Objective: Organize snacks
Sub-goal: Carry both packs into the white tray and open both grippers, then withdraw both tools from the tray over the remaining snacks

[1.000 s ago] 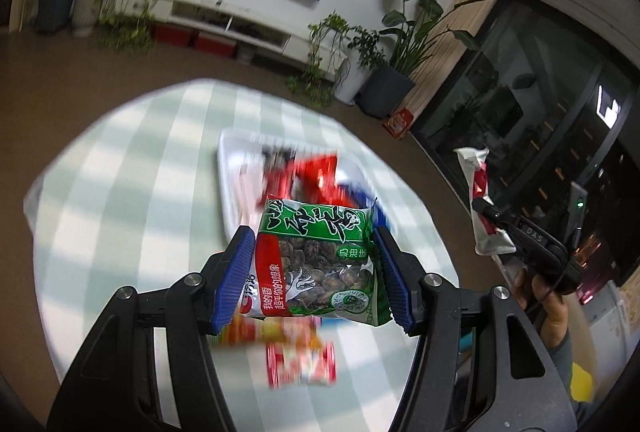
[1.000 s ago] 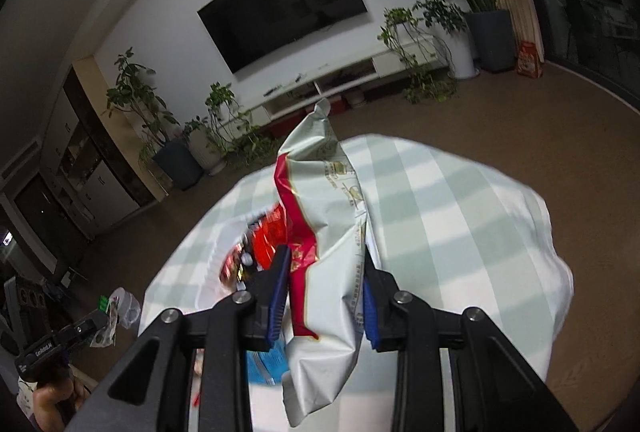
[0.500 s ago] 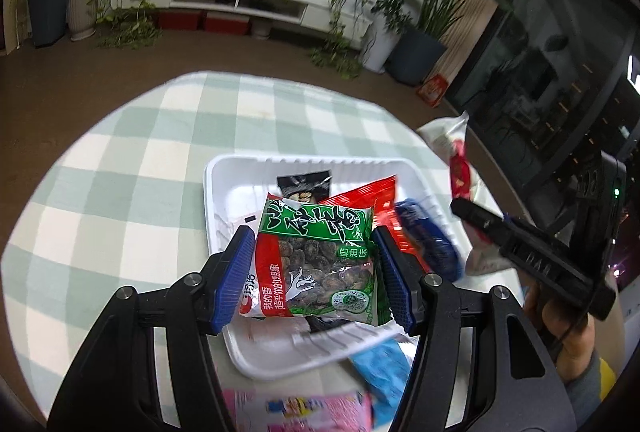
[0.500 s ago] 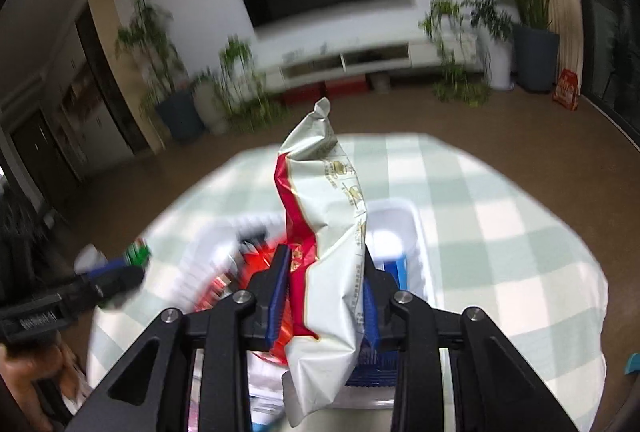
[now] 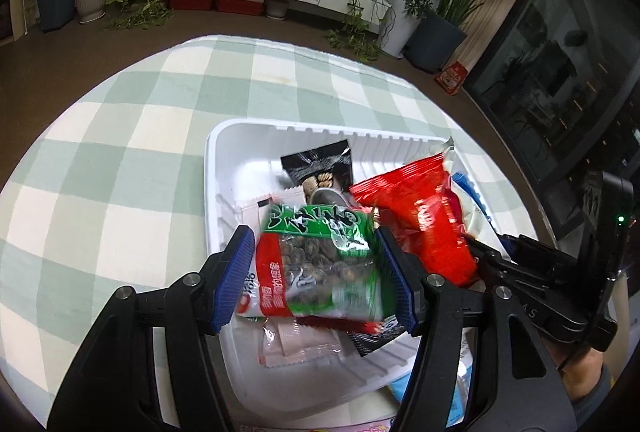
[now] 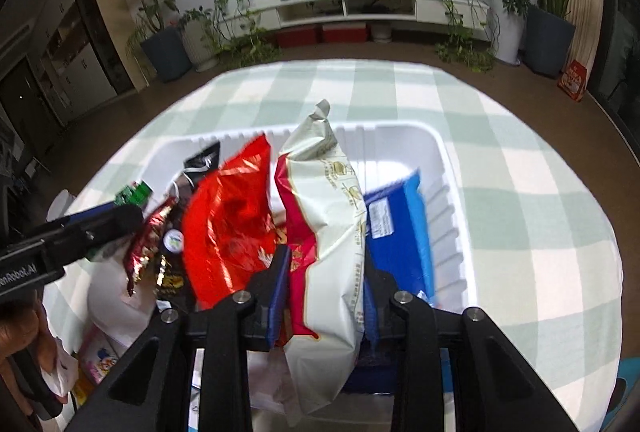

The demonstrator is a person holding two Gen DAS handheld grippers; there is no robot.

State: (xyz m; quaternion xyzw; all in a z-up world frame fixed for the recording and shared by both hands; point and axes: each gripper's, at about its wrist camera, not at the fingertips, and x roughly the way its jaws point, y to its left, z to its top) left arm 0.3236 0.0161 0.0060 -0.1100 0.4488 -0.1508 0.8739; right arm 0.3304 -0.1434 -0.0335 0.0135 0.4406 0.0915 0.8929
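Both grippers have come down over the white tray [image 5: 224, 167]. The left gripper [image 5: 316, 282] stays clamped on the green nut packet [image 5: 320, 264], and the right gripper [image 6: 322, 298] on the white-and-red bag [image 6: 328, 216]; releasing looks next.

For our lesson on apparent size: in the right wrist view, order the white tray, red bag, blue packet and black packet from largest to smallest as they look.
1. White tray
2. Red bag
3. Blue packet
4. Black packet, mostly hidden behind the red bag, so its true size is unsure.
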